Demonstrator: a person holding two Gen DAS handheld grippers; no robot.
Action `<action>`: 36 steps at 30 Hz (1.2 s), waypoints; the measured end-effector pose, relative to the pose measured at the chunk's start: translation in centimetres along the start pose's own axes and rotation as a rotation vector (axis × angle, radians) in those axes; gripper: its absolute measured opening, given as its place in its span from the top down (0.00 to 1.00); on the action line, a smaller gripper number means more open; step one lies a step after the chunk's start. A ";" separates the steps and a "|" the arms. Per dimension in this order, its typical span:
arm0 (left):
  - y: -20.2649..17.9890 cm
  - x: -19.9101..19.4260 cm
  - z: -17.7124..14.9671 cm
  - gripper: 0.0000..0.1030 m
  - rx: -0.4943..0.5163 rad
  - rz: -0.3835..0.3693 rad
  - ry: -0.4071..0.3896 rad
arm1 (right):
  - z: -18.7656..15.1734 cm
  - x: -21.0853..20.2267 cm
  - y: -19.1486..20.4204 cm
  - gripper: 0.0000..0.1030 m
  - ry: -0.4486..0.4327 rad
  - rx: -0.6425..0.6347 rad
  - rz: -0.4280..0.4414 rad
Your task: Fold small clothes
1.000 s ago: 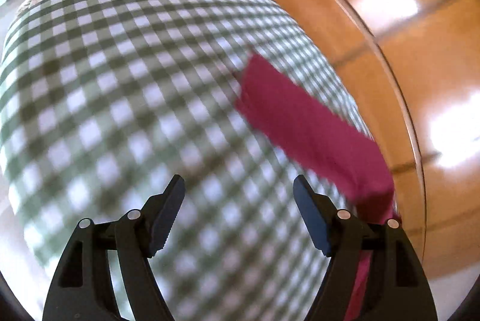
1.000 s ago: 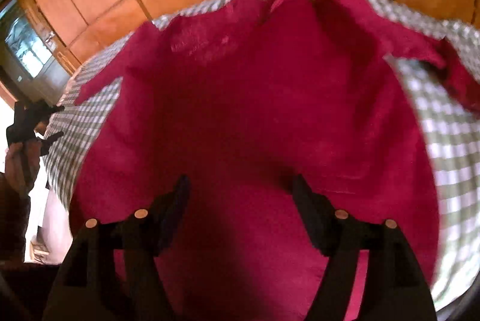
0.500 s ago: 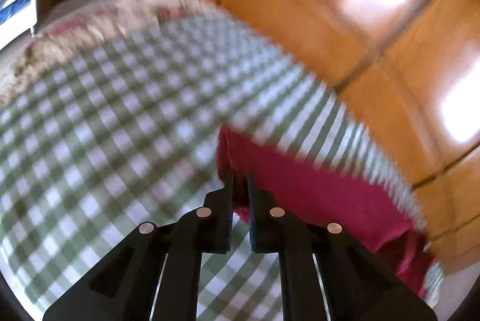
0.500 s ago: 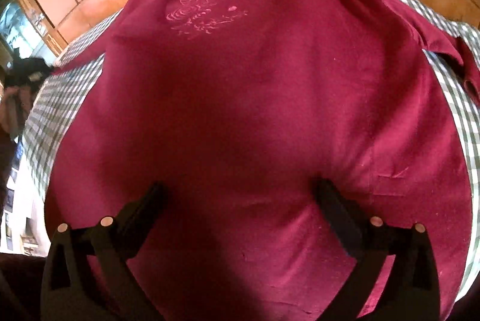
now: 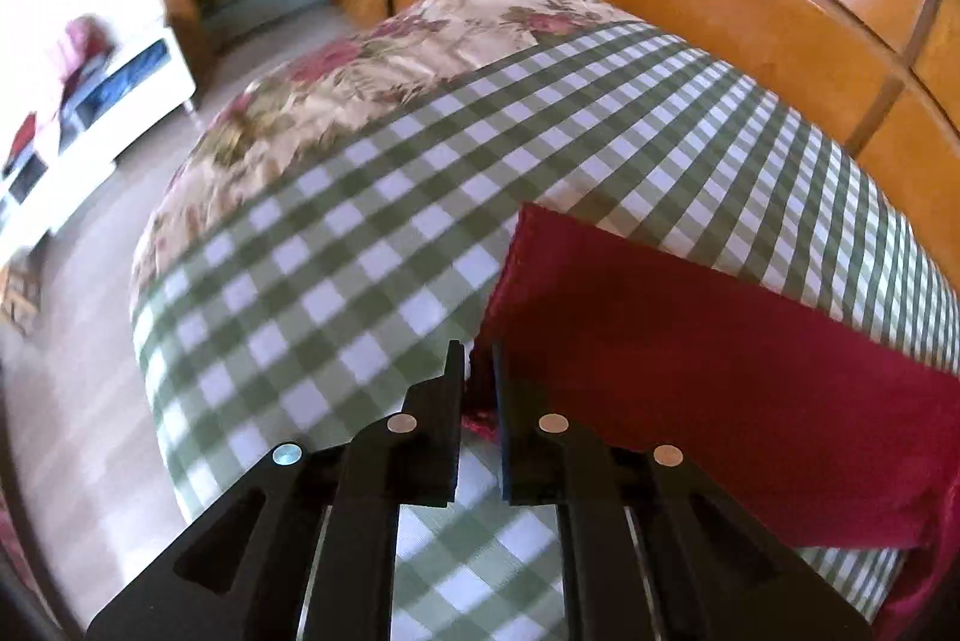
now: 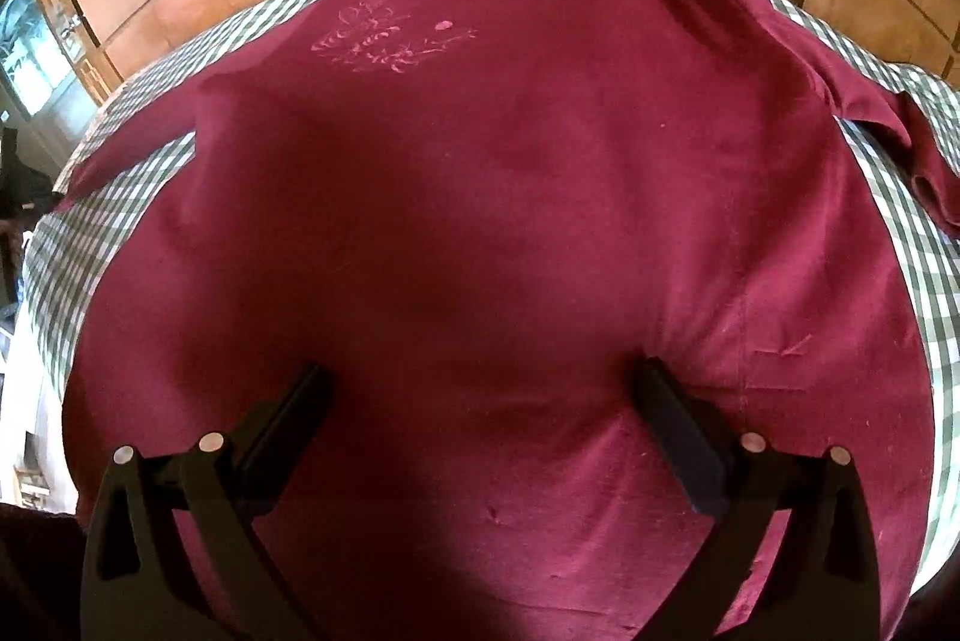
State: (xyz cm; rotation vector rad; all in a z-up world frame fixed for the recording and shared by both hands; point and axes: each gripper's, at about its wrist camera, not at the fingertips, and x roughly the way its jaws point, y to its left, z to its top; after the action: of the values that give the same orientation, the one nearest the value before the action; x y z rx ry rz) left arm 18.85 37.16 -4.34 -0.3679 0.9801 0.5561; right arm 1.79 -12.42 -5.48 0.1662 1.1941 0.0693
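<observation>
A: So what can't you actually make out here?

B: Left wrist view, the left gripper (image 5: 477,371) has its fingers pinched right at the sleeve (image 5: 690,371) cuff, and they cover the fabric edge, so the exact bite is hidden. The sleeve runs off the right edge too. White furniture (image 5: 90,101) at far left is smeared, can't tell what's on it.

A: And the other camera?

B: The maroon shirt (image 6: 480,221) hem is cut off at the bottom, partly behind the right gripper (image 6: 480,395). The pale chest print (image 6: 384,41) is too faint to read.
</observation>
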 end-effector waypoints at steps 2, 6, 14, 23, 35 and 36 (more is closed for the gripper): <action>-0.3 -1.6 -0.5 0.58 -0.037 -0.041 -0.015 | -0.1 -0.1 -0.1 0.02 -0.005 0.002 -0.003; -4.2 -6.6 -3.1 0.36 -0.042 -0.226 -0.114 | -0.1 0.0 0.2 0.02 -0.017 0.003 -0.012; -21.2 -13.5 -15.7 0.36 0.426 -0.552 -0.096 | 0.5 -1.7 -0.9 0.08 -0.040 0.063 0.012; -31.5 -13.7 -29.7 0.32 0.882 -0.606 -0.078 | 2.2 -6.2 -14.2 0.34 -0.192 0.337 -0.317; -31.0 -11.9 -29.5 0.16 0.826 -0.686 -0.045 | 7.5 -0.6 -26.4 0.91 -0.126 0.361 -0.507; -31.0 -11.9 -29.5 0.16 0.827 -0.685 -0.045 | 7.7 -1.0 -27.2 0.97 -0.125 0.391 -0.495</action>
State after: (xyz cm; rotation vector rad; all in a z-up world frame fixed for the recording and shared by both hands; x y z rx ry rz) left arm 12.18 -6.61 -7.85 0.0681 0.8881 -0.4672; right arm 7.65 -40.06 -6.29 0.2089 1.0854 -0.6024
